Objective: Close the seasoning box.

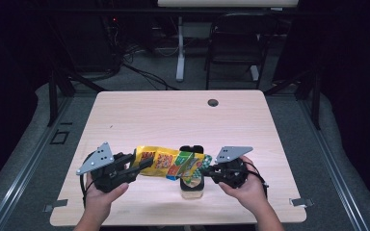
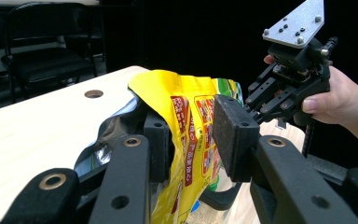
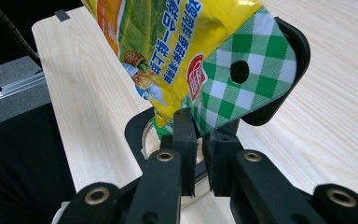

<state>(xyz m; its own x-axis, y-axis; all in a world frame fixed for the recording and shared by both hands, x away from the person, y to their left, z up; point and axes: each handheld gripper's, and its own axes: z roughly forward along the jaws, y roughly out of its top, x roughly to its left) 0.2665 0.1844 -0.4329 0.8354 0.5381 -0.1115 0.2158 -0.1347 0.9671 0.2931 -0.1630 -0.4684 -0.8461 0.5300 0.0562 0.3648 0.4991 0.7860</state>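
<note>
The yellow snack bag (image 1: 171, 163) is held in the air over the counter (image 1: 173, 115), stretched between both tools, directly above a clear container (image 1: 192, 185) with a black hinged lid (image 1: 191, 149) standing open behind it. The left hand-held gripper (image 1: 137, 166) has one jaw inside the torn, open end of the bag and the other outside, so its jaws are clamped on one wall of the bag; the silver inside of the bag is visible there in the left gripper view. The right hand-held gripper (image 3: 199, 140) is pinched together on the green checkered sealed end (image 3: 242, 74), just under the hanging hole. I judge that opening the bag and lifting it over the container are done. What is left seems to be the pouring: the bag lies almost level, its open end is to the left of the container, not over it, and I cannot tell if anything is already in the container.
</note>
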